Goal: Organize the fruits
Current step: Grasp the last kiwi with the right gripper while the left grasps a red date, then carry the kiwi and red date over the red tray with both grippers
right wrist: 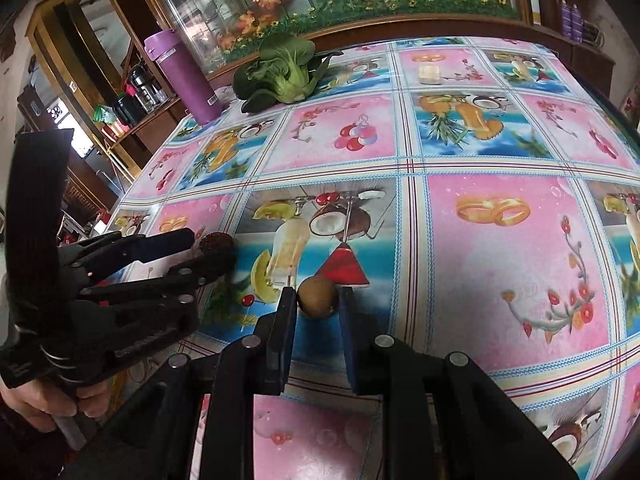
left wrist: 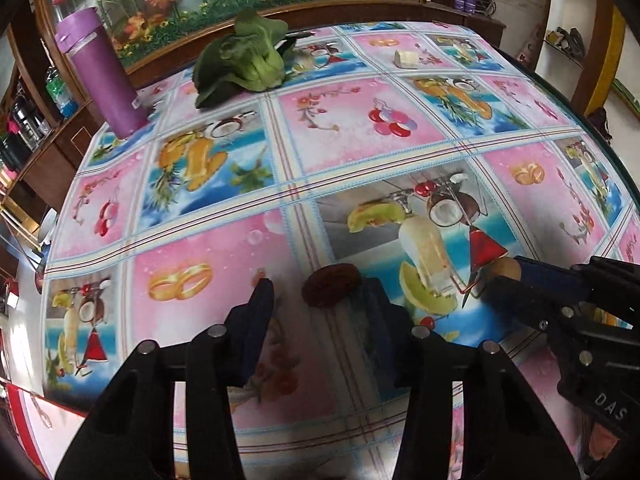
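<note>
A brown kiwi [right wrist: 318, 296] sits on the fruit-print tablecloth [right wrist: 500, 280]. My right gripper [right wrist: 317, 300] has it at the fingertips, with a pad pressed against each side. In the left wrist view the kiwi [left wrist: 508, 269] shows at the right gripper's [left wrist: 503, 278] tips. A dark red wrinkled fruit [left wrist: 330, 285] lies between the tips of my left gripper [left wrist: 316, 292], which is open wide; the fruit is close to the right finger. The right wrist view shows that fruit [right wrist: 216, 242] at the left gripper's [right wrist: 212, 255] tips.
At the far side of the table are a bok choy [left wrist: 248, 60], a tall purple bottle [left wrist: 100, 76] and a pale chunk [left wrist: 406, 59]. A wooden cabinet runs behind them. The table edge curves down the right side [left wrist: 600, 136]. A hand [right wrist: 40, 404] holds the left gripper.
</note>
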Demonstrator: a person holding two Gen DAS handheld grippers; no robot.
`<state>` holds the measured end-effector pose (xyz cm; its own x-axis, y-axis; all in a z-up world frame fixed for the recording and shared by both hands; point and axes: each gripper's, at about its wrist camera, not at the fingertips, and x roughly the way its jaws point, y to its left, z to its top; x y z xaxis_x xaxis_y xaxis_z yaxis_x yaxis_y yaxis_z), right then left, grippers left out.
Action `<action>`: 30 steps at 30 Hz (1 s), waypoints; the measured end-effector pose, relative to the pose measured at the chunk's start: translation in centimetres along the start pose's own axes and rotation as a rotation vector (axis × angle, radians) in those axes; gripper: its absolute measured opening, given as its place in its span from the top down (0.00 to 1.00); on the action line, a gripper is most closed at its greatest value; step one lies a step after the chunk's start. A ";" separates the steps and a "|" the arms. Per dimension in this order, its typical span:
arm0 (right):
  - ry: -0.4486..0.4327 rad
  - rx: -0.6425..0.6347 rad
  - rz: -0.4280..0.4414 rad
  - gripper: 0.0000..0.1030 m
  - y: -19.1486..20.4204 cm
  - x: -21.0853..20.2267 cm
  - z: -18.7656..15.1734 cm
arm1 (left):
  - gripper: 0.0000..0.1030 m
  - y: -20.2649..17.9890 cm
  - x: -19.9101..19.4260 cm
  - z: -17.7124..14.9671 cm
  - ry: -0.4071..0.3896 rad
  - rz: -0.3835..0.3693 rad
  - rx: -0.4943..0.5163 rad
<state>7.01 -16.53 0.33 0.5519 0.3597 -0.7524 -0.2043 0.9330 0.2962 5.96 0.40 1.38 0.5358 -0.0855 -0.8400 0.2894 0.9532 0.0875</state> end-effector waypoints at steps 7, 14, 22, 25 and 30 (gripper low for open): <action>-0.002 -0.003 -0.003 0.81 0.2 0.1 0.1 | 0.70 -0.3 0.3 0.4 -0.002 -0.069 -0.017; -0.009 -0.010 -0.003 0.81 0.2 0.2 0.1 | 0.70 -0.7 -0.2 -0.4 -0.010 -0.061 -0.043; -0.038 -0.015 0.009 0.81 0.2 -0.2 0.1 | 0.70 -0.1 -4.6 -2.9 -0.083 -0.032 -0.147; -0.087 -0.033 0.032 0.81 1.0 -1.2 -0.2 | 0.70 0.6 -8.2 -4.6 -0.151 0.005 -0.178; -0.177 -0.065 0.096 0.81 4.1 -3.8 -1.3 | 0.70 2.5 -14.2 -8.0 -0.256 0.117 -0.215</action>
<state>3.02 -14.07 3.57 0.6599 0.4450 -0.6054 -0.3115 0.8953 0.3185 -7.30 6.33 9.25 0.7449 -0.0164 -0.6670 0.0551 0.9978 0.0370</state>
